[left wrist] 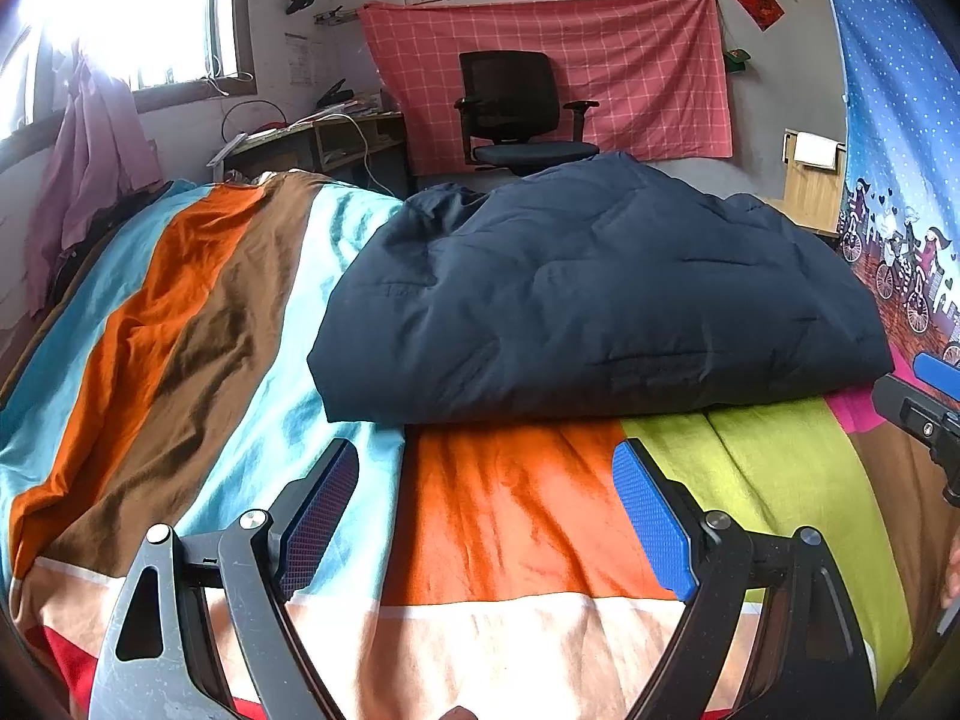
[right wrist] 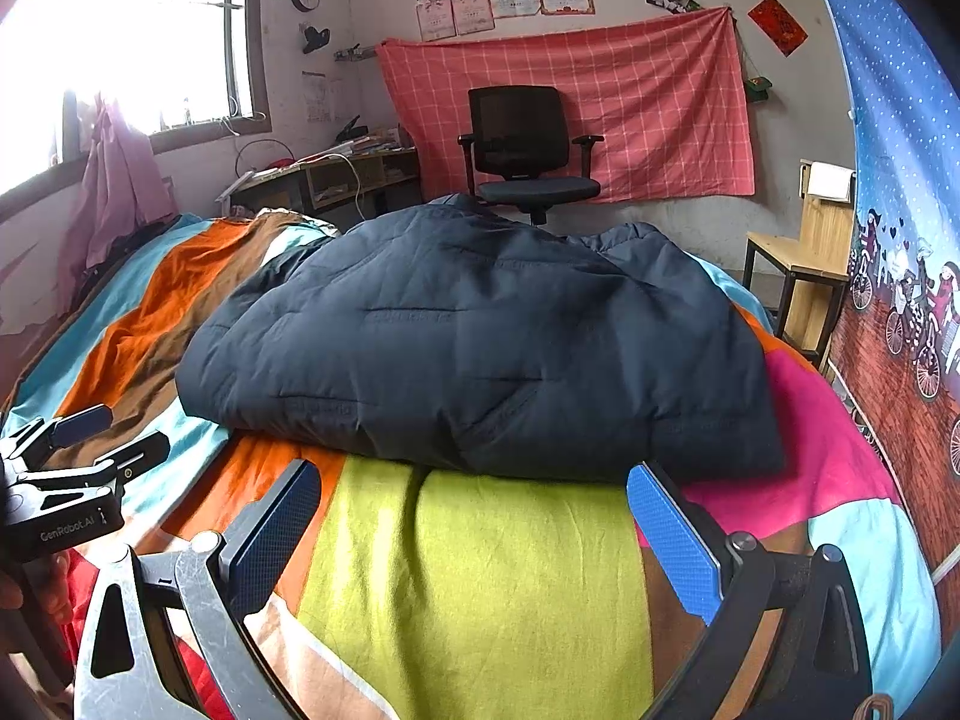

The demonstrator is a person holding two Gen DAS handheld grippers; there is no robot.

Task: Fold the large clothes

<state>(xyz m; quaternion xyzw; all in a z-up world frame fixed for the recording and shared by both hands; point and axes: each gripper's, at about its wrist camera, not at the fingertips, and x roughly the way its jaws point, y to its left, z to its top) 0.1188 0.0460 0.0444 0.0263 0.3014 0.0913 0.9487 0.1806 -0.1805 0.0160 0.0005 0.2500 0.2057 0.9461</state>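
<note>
The navy quilted jacket [left wrist: 600, 294] lies bundled mid-bed on the striped bedsheet [left wrist: 510, 510], toward the right edge. The left hand-held gripper [left wrist: 486, 516] and right hand-held gripper [right wrist: 474, 534] both gape empty. Best to pinch its near hem corners together, evenly.

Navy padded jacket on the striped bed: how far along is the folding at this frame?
Done: the navy padded jacket already lies as a compact, doubled-over bundle on the striped bedspread, no sleeves trailing out. In hand: nothing; the left gripper and right gripper are both open, short of its near edge. Left: perhaps one more fold or tidying; whether the far side is neat cannot be seen.
</note>
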